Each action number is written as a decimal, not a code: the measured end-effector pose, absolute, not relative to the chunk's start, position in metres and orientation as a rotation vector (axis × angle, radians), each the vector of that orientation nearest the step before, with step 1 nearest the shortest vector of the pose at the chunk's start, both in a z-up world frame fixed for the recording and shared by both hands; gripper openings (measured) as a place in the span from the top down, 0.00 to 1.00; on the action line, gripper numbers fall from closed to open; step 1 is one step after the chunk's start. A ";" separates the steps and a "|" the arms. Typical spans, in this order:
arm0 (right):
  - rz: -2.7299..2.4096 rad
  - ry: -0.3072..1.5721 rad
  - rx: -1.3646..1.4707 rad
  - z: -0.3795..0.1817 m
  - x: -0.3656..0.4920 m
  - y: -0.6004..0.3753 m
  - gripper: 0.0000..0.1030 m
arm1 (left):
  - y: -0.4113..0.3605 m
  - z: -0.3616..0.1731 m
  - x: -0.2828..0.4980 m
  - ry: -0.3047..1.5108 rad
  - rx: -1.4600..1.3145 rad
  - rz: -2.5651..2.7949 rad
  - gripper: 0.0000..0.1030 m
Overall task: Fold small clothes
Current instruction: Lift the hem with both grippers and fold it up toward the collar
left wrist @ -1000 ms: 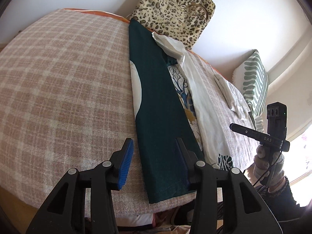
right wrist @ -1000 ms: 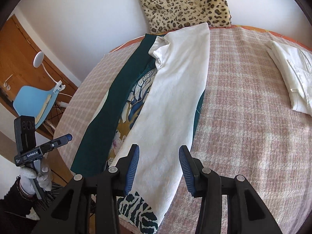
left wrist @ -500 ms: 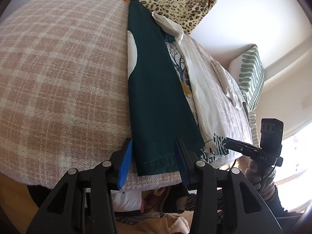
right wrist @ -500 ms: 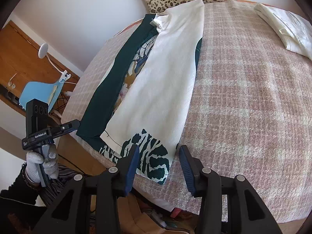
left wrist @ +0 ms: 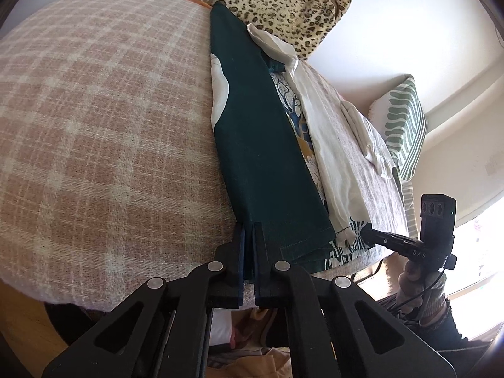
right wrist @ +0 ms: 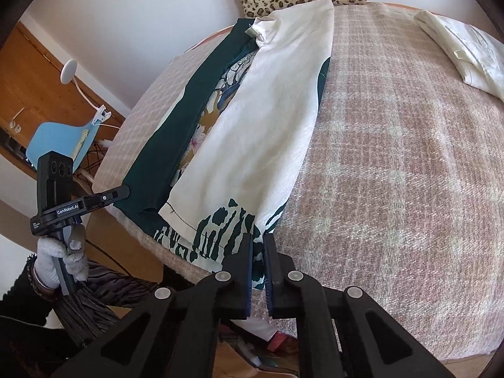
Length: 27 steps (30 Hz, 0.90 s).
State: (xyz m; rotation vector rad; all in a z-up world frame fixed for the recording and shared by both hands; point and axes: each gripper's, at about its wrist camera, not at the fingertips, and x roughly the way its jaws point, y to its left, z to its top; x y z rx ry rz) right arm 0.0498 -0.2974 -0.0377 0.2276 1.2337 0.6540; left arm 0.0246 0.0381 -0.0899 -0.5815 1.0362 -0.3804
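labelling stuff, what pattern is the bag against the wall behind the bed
Leopard print, dark spots on tan and cream. The bag shows best in the left wrist view.

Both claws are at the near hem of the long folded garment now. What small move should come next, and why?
Probably lift both corners together and carry the hem toward the far end. The left claw is shut on the green corner of the garment, the right claw on the patterned corner, and the garment lies long on the checked blanket.
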 end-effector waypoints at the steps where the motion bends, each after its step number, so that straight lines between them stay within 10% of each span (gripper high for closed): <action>1: 0.657 1.239 0.256 -0.039 0.051 -0.300 0.97 | 0.039 -0.088 0.024 1.031 -0.586 -0.383 0.98; 27: 0.703 1.165 0.607 -0.002 0.123 -0.318 0.99 | 0.051 -0.038 0.092 0.908 -0.625 -0.384 0.98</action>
